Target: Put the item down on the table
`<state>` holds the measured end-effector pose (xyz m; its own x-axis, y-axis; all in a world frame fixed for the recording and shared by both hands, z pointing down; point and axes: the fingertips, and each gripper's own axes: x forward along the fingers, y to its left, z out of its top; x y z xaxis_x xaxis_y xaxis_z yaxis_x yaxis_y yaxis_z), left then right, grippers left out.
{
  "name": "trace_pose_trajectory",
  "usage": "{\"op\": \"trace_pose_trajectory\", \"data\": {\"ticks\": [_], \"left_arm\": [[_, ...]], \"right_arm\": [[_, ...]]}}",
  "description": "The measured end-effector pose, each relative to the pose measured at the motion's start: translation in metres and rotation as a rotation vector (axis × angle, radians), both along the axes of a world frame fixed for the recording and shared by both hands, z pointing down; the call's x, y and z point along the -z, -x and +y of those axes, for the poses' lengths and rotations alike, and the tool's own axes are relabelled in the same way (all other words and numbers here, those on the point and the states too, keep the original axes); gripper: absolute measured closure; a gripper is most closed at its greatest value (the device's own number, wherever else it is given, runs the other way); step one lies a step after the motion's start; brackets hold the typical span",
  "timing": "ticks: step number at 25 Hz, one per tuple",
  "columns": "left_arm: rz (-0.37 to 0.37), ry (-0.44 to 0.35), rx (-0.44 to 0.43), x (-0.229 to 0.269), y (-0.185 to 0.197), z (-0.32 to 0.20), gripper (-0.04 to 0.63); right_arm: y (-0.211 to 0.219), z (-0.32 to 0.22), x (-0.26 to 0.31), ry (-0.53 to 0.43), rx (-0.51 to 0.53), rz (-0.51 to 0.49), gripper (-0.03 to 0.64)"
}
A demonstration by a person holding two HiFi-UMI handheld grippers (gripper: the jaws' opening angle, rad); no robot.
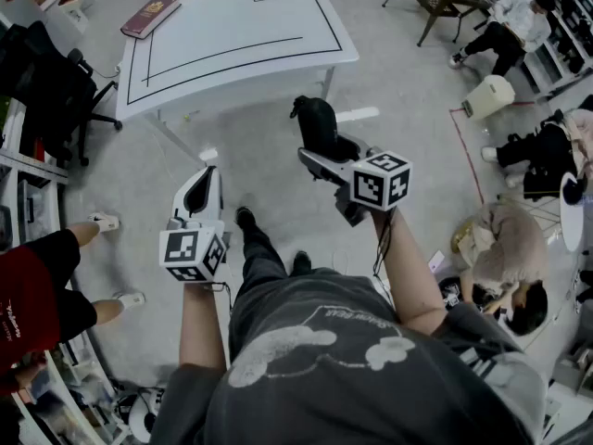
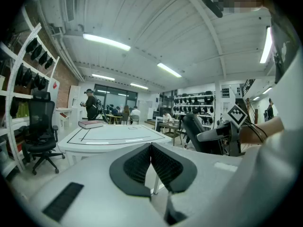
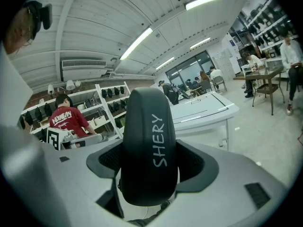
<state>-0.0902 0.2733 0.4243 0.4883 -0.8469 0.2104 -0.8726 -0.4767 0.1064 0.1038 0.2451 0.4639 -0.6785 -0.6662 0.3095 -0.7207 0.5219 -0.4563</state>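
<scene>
Black case (image 3: 147, 126) gripped in mid-air, short of the white table (image 1: 241, 40)

Right gripper (image 1: 322, 154) jaws stand wide, pinching the case's sides above the floor. Left gripper (image 2: 151, 149) jaws are pressed together, empty. A book (image 1: 150, 15) lies at the table's far-left corner.

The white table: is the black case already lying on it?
No, the black case sits clamped in the right gripper, short of the white table, which carries only a book.
</scene>
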Motion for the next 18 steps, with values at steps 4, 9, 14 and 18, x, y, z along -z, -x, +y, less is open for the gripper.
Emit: {"op": "trace_pose_trajectory", "data": {"ticks": [4,9,14,18], "left_arm": [[0.000,0.000,0.005,0.001,0.004,0.009,0.592],[0.005,-0.007,0.013,0.002,0.007,0.014,0.592],[0.011,-0.006,0.020,-0.002,0.016,0.007,0.592],[0.011,0.000,0.021,-0.003,0.023,-0.015,0.592]], "right_arm": [[0.005,0.011,0.003,-0.002,0.015,-0.001,0.290],[0.009,0.015,0.004,-0.001,0.035,0.000,0.290],[0.012,0.002,-0.002,-0.001,0.022,0.020,0.290],[0.011,-0.022,0.000,0.001,-0.005,0.012,0.288]]}}
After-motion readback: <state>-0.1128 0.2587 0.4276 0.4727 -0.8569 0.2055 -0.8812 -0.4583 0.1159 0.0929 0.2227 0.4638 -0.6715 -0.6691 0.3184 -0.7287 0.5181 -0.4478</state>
